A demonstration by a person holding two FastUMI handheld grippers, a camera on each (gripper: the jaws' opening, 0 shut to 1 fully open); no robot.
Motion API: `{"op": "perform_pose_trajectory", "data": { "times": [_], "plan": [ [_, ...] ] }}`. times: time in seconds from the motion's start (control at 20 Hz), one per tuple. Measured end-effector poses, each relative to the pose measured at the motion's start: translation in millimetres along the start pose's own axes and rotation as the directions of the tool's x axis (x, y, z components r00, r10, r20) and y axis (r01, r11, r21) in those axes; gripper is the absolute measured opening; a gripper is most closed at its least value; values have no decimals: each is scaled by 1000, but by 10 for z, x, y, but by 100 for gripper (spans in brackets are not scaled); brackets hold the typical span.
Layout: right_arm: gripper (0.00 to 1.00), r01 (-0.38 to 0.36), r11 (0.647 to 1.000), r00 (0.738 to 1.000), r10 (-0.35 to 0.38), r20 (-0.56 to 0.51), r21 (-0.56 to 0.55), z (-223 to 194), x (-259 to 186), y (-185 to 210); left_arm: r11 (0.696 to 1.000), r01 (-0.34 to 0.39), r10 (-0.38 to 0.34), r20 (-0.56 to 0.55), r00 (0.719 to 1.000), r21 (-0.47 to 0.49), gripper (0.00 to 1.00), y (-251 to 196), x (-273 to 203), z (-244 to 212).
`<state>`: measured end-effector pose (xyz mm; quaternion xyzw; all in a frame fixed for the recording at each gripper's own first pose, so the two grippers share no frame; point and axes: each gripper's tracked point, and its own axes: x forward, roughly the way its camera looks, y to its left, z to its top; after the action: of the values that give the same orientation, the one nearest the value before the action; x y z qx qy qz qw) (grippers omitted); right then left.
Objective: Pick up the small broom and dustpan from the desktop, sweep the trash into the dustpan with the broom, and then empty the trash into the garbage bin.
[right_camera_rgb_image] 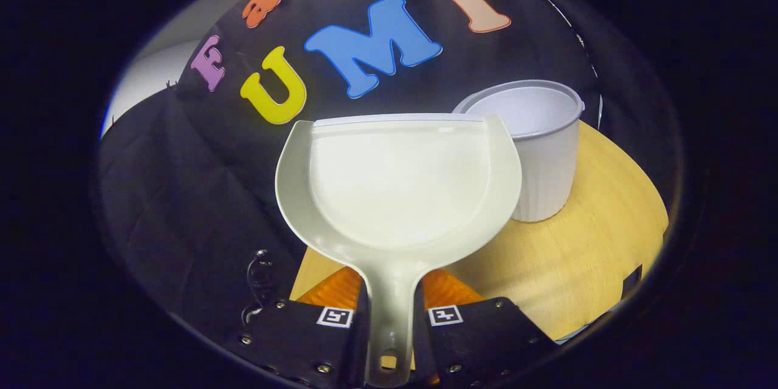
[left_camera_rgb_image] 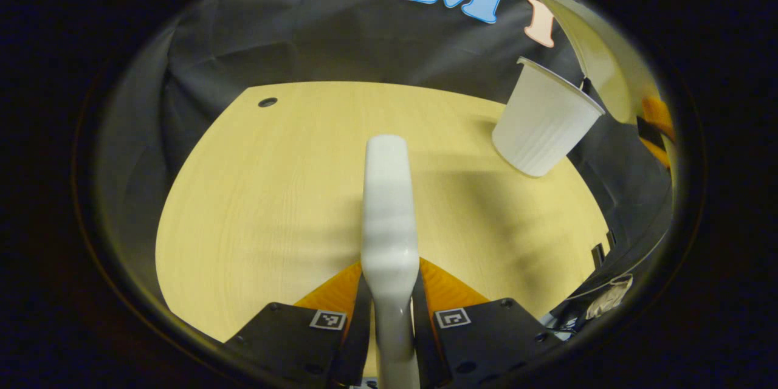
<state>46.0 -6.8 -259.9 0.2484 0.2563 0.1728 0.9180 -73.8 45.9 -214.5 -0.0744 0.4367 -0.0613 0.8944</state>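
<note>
Two claws clamped, left claw on broom, right claw on dustpan

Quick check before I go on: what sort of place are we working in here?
Probably a staged recording booth, not a real home: black cloth wall drapes behind a light wooden desktop. A white bin stands on it. The right claw holds the dustpan, the left claw a white handle.

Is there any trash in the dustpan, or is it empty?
Empty. In the right gripper view the dustpan shows a bare, clean pan, held by its handle in the right gripper.
</note>
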Motion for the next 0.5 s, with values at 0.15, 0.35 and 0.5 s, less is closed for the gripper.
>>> {"op": "perform_pose_trajectory", "data": {
  "times": [0.15, 0.35, 0.5],
  "plan": [
    [30, 83, 992, 995, -88, -52, -96, -353, 115, -177, 999, -31, 31, -24, 999, -11, 37, 72, 53, -60],
    [30, 169, 966, 969, -199, -144, -194, -845, 398, -565, 996, -60, 56, -74, 996, -58, 39, 162, 144, -156],
    [30, 199, 958, 942, -245, -227, -208, -1270, 568, -743, 993, -79, 69, -112, 991, -89, 39, 239, 200, -243]
  ]
}}
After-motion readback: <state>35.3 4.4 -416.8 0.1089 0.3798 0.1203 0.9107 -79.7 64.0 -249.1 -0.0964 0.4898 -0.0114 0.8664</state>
